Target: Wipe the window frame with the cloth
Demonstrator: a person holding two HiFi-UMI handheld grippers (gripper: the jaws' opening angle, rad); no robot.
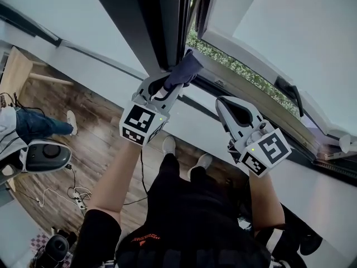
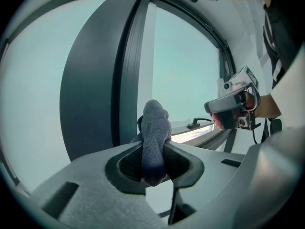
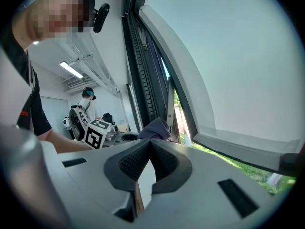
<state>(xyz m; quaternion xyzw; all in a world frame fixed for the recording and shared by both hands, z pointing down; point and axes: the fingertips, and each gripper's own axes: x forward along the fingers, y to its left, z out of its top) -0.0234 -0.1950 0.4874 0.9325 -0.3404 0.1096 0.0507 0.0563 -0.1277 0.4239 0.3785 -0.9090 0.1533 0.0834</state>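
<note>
The cloth (image 1: 185, 70), a dark grey-blue bundle, is pinched between the jaws of the left gripper (image 1: 172, 86), which the person holds up towards the window. In the left gripper view the cloth (image 2: 155, 137) stands upright in the left gripper (image 2: 155, 165), its lower end tucked between the ribbed pads and its bunched top rising above them. From the head view, the free end of the cloth reaches the foot of the dark upright of the window frame (image 1: 149, 21) and seems to press against it, though the contact itself is not clear. The wooden floor (image 1: 83, 128) lies far below to the left. To the right of the cloth, and apart from it, the right gripper (image 1: 228, 107) hangs just beside the lower edge of the window frame; in its own view the right gripper (image 3: 148, 148) has its jaws pressed together with nothing between them, and the cloth (image 3: 155, 127) shows beyond their tips. Further right the white sash (image 1: 268, 27) stands swung open, its dark handle (image 1: 290, 89) on the lower rail, with greenery (image 1: 223, 59) in the gap.
</note>
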